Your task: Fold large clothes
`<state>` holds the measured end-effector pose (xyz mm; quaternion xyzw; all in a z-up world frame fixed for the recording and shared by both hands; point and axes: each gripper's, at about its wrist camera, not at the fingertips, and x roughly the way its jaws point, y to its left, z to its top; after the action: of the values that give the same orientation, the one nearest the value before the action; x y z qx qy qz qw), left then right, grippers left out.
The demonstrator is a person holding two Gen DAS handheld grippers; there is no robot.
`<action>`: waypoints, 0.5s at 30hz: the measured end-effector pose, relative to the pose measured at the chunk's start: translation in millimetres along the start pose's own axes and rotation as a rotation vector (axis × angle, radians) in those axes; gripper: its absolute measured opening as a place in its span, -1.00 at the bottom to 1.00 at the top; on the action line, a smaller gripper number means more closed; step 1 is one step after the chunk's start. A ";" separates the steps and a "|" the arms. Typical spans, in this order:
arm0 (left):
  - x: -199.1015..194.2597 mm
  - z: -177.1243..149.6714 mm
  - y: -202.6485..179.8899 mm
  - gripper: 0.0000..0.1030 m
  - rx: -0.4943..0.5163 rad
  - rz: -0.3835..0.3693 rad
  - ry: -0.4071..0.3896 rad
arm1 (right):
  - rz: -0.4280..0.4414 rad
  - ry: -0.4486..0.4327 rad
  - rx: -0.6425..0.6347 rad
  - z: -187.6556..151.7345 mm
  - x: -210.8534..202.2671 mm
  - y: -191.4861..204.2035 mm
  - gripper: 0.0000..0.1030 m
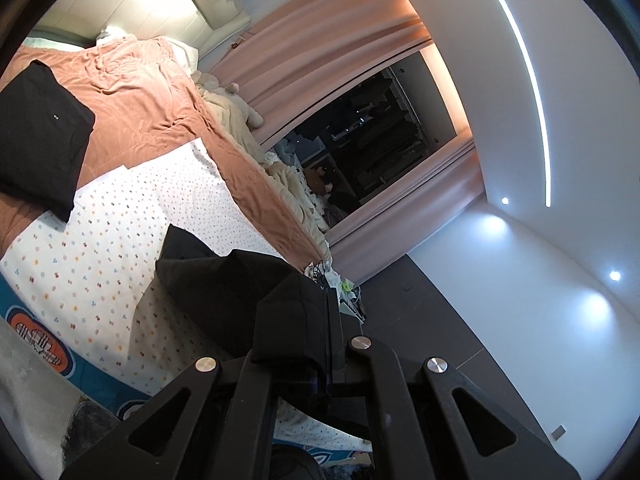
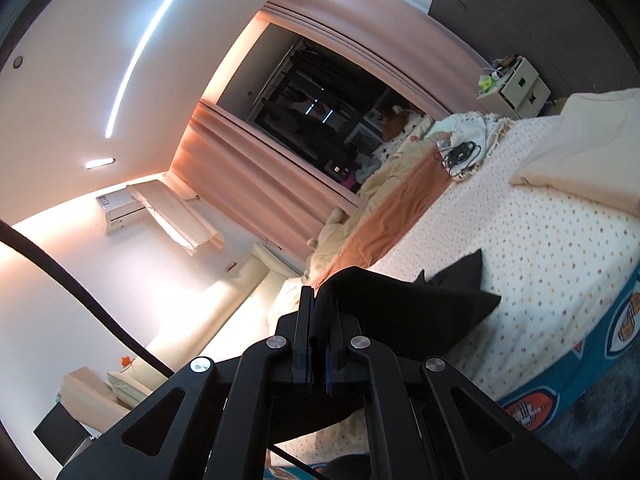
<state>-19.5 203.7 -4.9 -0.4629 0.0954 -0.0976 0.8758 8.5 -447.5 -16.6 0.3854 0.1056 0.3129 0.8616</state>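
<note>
The left tongs are clamped on a fold of a black garment, whose cloth bunches over the fingers and trails down onto the bed's dotted white sheet. The right tongs are likewise pinched together on another edge of the same black garment, which hangs from them with a corner resting on the dotted sheet. Farther along the bed, in the left view, a folded black garment lies on a rust-coloured blanket. In the right view a cream pillow sits at the sheet's far side. Beyond the bed, pink curtains frame a dark window.
</note>
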 end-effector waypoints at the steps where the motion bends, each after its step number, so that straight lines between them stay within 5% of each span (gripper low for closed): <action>1: 2.0 1.6 0.5 -0.92 0.000 -0.002 -0.001 | 0.000 -0.001 -0.003 3.5 5.5 -1.1 -0.99; 15: 108.7 69.4 -8.7 -0.92 0.046 0.025 -0.004 | -0.027 -0.018 -0.026 61.2 112.5 -17.7 -0.99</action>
<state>102.3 225.7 32.4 -0.4415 0.0972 -0.0879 0.8876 130.4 -423.3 18.8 0.3754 0.0989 0.2992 0.8716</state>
